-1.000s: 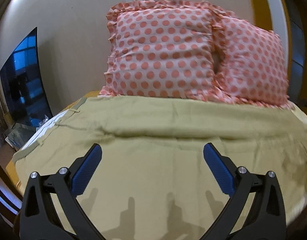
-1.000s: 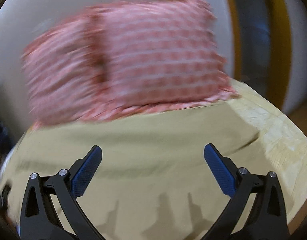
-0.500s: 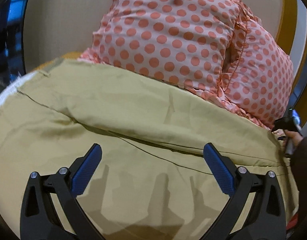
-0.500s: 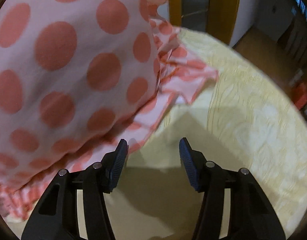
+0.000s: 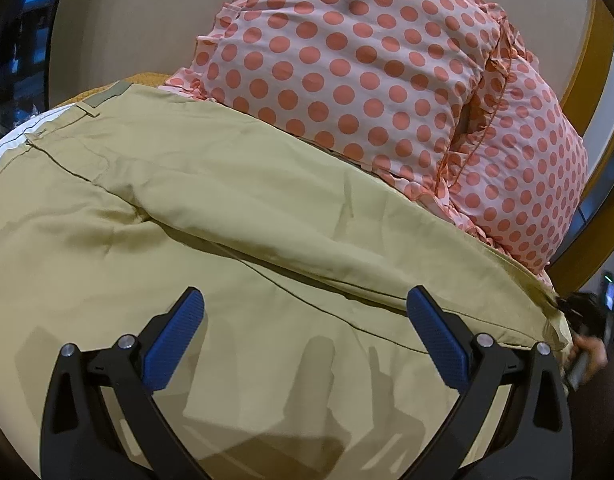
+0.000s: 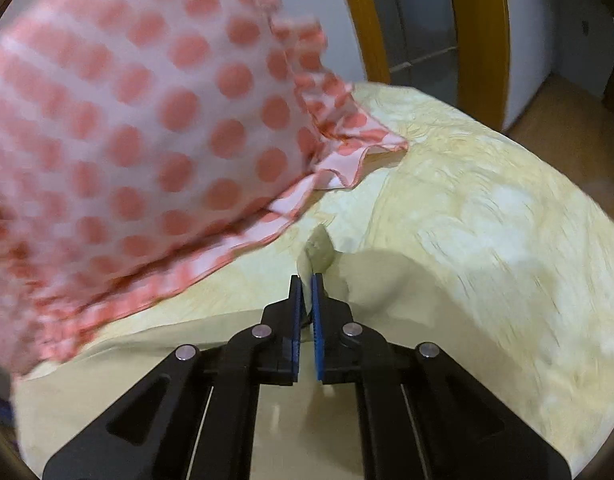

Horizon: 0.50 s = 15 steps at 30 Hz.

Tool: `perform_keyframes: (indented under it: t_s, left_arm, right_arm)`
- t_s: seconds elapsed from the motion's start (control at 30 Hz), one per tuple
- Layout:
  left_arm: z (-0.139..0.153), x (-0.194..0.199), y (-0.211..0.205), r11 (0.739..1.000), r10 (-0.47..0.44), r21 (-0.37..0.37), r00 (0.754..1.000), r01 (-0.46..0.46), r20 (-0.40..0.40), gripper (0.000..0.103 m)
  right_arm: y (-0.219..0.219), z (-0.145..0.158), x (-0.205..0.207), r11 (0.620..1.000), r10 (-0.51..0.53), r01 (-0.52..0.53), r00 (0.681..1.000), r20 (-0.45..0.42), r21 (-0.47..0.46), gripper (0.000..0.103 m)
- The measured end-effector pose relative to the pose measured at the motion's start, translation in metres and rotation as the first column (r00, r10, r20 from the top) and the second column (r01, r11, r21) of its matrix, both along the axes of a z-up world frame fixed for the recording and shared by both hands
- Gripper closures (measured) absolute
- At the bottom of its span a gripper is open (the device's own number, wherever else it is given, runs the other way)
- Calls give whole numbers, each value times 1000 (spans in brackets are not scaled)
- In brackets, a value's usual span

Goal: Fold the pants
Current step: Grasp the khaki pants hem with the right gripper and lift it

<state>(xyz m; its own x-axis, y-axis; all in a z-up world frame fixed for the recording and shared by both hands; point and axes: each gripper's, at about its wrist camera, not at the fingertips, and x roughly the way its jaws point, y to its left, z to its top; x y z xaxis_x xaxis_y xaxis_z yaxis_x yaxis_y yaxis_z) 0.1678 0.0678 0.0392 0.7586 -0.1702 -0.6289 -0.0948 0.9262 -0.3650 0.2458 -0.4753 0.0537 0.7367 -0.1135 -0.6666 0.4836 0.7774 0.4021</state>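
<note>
Khaki pants lie spread across the bed, waistband at the far left, legs running to the right. My left gripper is open and empty, hovering over the near leg. My right gripper is shut on the hem end of a pant leg, pinching a small peak of khaki cloth at the bed's right side. It also shows at the right edge of the left wrist view, at the far leg's end.
Two pink pillows with orange dots lean against the wall behind the pants; one pillow's frill lies just beyond my right gripper. A pale yellow bedsheet covers the bed. A dark screen stands left. Wooden floor lies right.
My right gripper has closed on the pant leg's end and drawn back slightly from the pillow. My left gripper has shifted a little, staying open over the pants.
</note>
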Motion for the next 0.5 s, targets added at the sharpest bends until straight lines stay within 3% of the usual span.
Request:
perform_keyframes:
  t_s: [0.13, 0.23, 0.37, 0.43, 0.5]
  left_arm:
    - [1, -1, 0, 1000, 7, -2, 1000, -7, 8, 2]
    - [5, -9, 0, 999, 34, 28, 998, -35, 44, 2]
    - [23, -22, -9, 990, 31, 132, 992, -47, 122, 2]
    - [33, -25, -13, 980, 1, 195, 989, -29, 147, 2]
    - [43, -30, -13, 973, -20, 230, 986, -18, 164, 2]
  right_arm:
    - [19, 15, -82, 996, 16, -26, 992, 122, 81, 98]
    - [31, 2, -130, 988, -1, -19, 992, 126, 156, 98]
    - [25, -20, -152, 955, -19, -22, 991, 134, 295, 97]
    - [18, -25, -154, 923, -48, -5, 991, 128, 386, 82]
    - [15, -28, -157, 912, -69, 7, 988, 135, 410, 44]
